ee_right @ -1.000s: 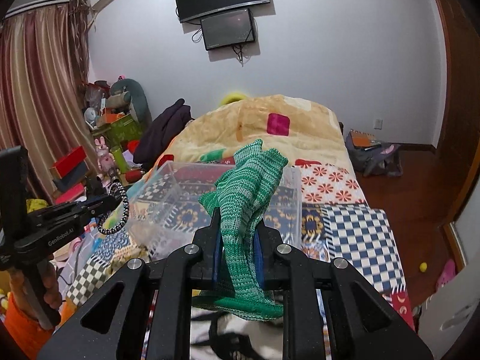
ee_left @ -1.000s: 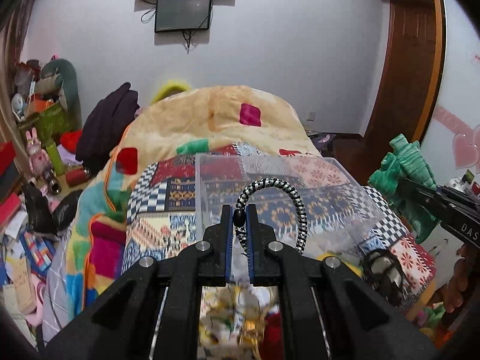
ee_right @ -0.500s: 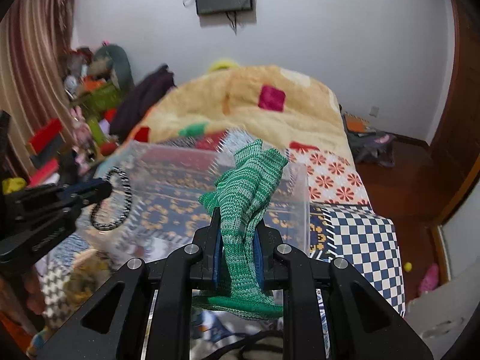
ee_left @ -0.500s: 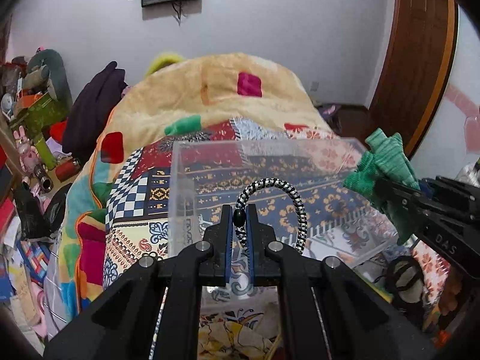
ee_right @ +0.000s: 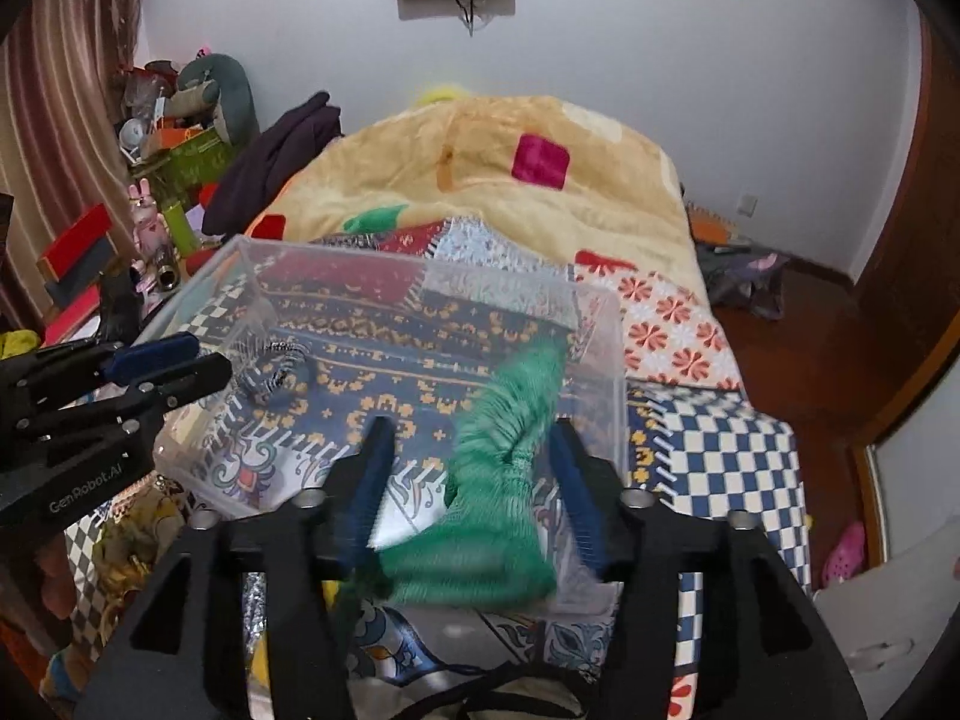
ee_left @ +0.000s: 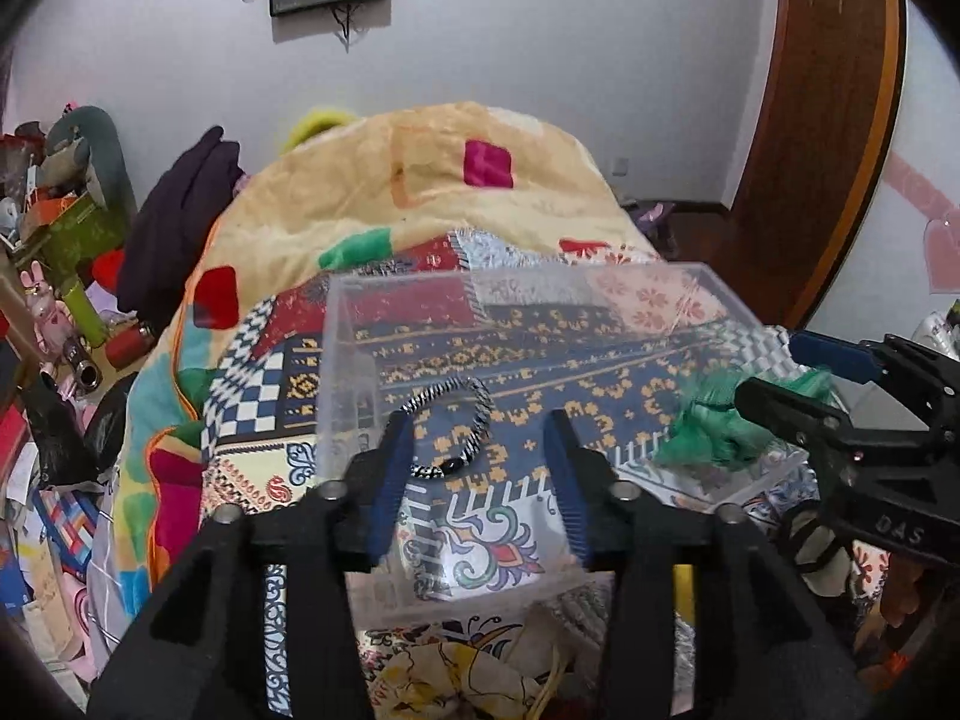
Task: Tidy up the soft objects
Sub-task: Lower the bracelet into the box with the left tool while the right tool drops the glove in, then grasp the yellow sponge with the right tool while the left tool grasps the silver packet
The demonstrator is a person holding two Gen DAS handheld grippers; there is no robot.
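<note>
A clear plastic box (ee_left: 714, 291) (ee_right: 240, 252) stands on the patterned bed. My left gripper (ee_left: 480, 474) is open over its near left side; the black-and-white hair tie (ee_left: 456, 426) lies loose between and beyond the jaws, inside the box, and also shows in the right wrist view (ee_right: 273, 375). My right gripper (ee_right: 471, 480) is open over the box's near right side; the green knitted cloth (ee_right: 504, 468) hangs blurred between the jaws, apparently dropping into the box. It shows in the left wrist view (ee_left: 708, 426).
A yellow blanket (ee_left: 432, 180) covers the far bed. Clutter, toys and boxes (ee_right: 174, 150) crowd the left side. More soft items (ee_left: 456, 678) lie in front of the box. A wooden door (ee_left: 822, 120) stands at the right.
Both grippers moved forward over the box and opened. The hair tie left the left jaws and fell into the box. The green cloth was let go by the right jaws.
</note>
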